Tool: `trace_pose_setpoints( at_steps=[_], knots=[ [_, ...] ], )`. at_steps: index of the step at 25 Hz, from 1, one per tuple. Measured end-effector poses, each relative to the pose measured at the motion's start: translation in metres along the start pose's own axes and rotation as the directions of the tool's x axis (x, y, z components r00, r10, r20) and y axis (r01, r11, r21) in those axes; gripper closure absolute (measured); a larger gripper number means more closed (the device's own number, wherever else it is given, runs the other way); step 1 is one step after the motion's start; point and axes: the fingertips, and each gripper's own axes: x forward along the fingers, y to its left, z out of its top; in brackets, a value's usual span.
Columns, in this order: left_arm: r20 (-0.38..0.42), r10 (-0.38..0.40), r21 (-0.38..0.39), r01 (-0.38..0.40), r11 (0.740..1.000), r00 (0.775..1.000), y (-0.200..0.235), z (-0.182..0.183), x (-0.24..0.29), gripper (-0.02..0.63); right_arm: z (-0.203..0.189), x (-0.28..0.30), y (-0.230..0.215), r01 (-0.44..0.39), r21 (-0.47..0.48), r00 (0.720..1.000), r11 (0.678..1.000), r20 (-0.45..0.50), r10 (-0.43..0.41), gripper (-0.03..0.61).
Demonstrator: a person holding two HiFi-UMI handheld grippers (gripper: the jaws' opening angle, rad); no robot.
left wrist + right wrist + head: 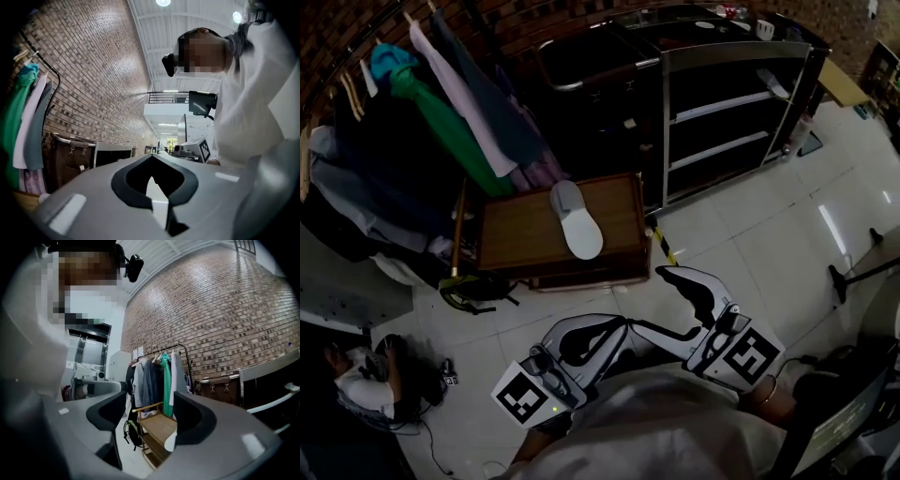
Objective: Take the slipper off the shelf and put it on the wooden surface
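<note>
A white and grey slipper [577,221] lies sole-up on the low wooden stand [517,239], toward its right side. Both grippers hang low near the person's body, well short of the stand. My left gripper [619,330] is shut with nothing in it; in the left gripper view its jaws [153,161] meet at the tips and point toward the person. My right gripper [652,302] is open and empty. Between its fingers [96,416] the right gripper view shows the wooden stand [157,425] and an edge of the slipper [170,442].
A dark metal shelf unit [727,112] stands at the back right. A clothes rack with hanging garments [441,103] fills the back left. A backpack [478,289] lies at the stand's left foot. White tiled floor [750,234] lies between me and the stand.
</note>
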Motion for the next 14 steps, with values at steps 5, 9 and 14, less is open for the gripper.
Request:
trace_pose_setpoints(
  at_steps=[5,9,14],
  knots=[
    [0.012,-0.011,0.009,0.011,1.0,1.0,-0.0046,0.0021,0.0023,0.632,0.0034,-0.0055,0.0002,0.003,-0.009,1.0,1.0,-0.003,-0.003,0.273],
    [0.004,-0.004,0.003,0.004,1.0,1.0,-0.0031,0.0019,0.0016,0.632,0.006,-0.0048,0.0008,0.005,-0.008,1.0,1.0,0.008,-0.005,0.273],
    [-0.002,-0.008,0.011,0.008,1.0,1.0,-0.0032,-0.0021,0.0075,0.632,0.0065,-0.0057,-0.0031,-0.003,-0.011,1.0,1.0,0.005,0.003,0.273]
  ],
)
